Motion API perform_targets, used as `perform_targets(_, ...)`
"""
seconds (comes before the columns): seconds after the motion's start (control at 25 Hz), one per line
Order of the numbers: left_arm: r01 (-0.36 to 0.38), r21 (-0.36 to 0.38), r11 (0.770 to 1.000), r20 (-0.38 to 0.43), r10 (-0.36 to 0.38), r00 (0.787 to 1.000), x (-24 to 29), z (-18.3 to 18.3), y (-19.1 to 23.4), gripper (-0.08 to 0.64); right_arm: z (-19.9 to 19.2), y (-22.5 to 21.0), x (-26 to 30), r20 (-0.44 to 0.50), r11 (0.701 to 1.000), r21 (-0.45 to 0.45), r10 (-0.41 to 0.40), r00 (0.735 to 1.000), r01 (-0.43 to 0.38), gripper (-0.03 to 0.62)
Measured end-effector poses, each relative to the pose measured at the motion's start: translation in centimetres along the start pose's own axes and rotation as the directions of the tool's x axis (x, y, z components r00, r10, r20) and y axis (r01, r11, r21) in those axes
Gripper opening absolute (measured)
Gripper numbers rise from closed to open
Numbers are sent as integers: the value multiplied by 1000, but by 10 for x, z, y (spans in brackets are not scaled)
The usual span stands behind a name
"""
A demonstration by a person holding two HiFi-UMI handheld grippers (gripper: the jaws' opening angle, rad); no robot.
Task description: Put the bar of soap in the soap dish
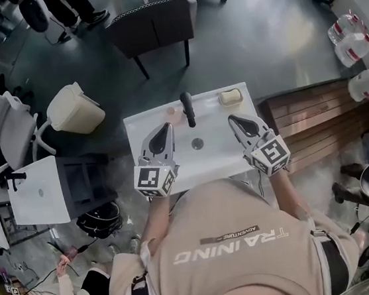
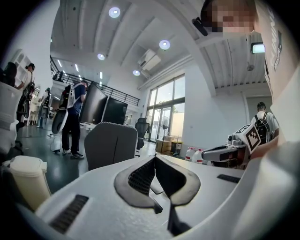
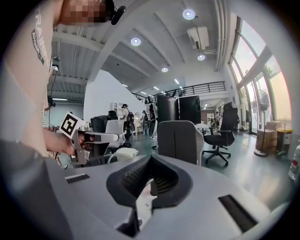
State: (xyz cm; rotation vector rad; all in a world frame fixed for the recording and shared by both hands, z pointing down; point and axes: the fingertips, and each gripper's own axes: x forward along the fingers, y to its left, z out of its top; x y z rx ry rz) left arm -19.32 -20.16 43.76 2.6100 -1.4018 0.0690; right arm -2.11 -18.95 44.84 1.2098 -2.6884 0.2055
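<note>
- the left gripper [image 1: 166,125] is hovering over the left half of the white sink top [image 1: 143,125]; in its own view its jaws [image 2: 154,160] are pressing tip to tip with nothing between them.
- the right gripper [image 1: 233,119] is hanging over the right half, its jaws [image 3: 151,158] likewise closed tight and empty.
- a cream, rounded-rectangular soap dish [image 1: 230,96] is sitting at the far right corner of the sink top, apart from both grippers; it is showing too small to tell whether a bar is lying in it.
- a small pinkish piece [image 1: 171,111] is lying just left of the black faucet [image 1: 188,108], near the left gripper's tips; whether this is the bar of soap is not coming through clearly.
- the drain [image 1: 197,143] is showing between the two grippers.
- the near edge of the sink top is disappearing under the person's shoulders [image 1: 229,238].
- neither gripper view is showing the sink surface, since each gripper's own body is filling the lower frame.
</note>
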Motion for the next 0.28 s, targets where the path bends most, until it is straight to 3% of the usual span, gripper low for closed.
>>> perform_targets(0.28, 13, -11, 1000, -13, -13, 1000, 3, -10, -1, 11, -7, -3, 2, -13, 1000, 2, -10, 1000, 10, 14)
